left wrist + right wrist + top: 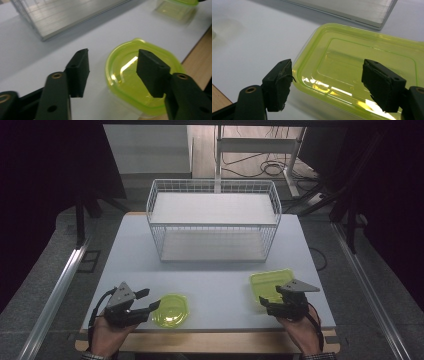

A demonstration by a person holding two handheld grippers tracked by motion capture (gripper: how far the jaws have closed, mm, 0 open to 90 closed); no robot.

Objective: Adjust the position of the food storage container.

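The left tongs (156, 306) sit at the near left corner of the surface (220, 280), held in a person's hand (105, 336). Their jaws are spread apart and hold nothing. In the left gripper view one jaw lies over the lid of the round yellow-green container (140, 80) and the other stands beside its rim; contact cannot be confirmed. That container rests close to the near edge.

The right tongs (266, 303) are near the near right corner, jaws likewise released. In the right gripper view the rectangular yellow-green container (362, 67) lies between and beyond the jaws, lid on, with one jaw just off its corner. It sits flat by the right edge.

A white wire basket rack (214, 220) occupies the far middle of the surface, well apart from both containers.
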